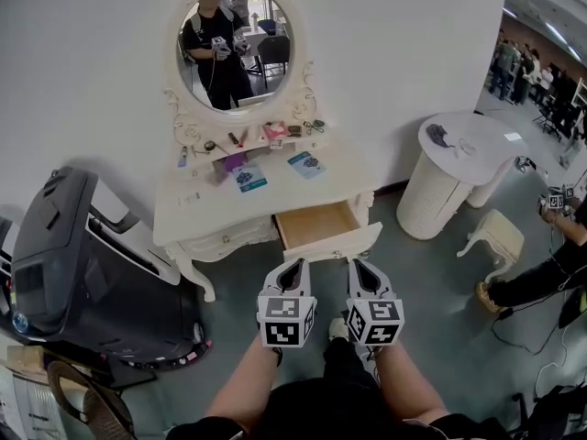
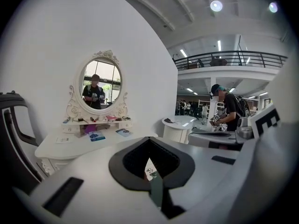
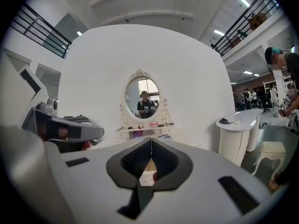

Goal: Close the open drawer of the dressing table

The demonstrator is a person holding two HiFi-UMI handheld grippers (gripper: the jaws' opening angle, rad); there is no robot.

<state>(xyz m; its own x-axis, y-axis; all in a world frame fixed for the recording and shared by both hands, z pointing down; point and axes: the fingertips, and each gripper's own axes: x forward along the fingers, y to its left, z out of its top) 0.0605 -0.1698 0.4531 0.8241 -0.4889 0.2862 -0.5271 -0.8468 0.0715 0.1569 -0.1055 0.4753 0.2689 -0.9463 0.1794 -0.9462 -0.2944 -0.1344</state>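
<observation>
While left gripper [image 1: 293, 263] and right gripper [image 1: 357, 263] sit clenched — empty — the drawer [image 1: 316, 225] front seems partly hidden.

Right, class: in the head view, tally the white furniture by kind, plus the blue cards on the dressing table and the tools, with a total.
Dressing table: 1
Round pedestal table: 1
Stool: 1
Blue cards: 2
Tools (left tool, right tool): 2
Total: 7
</observation>
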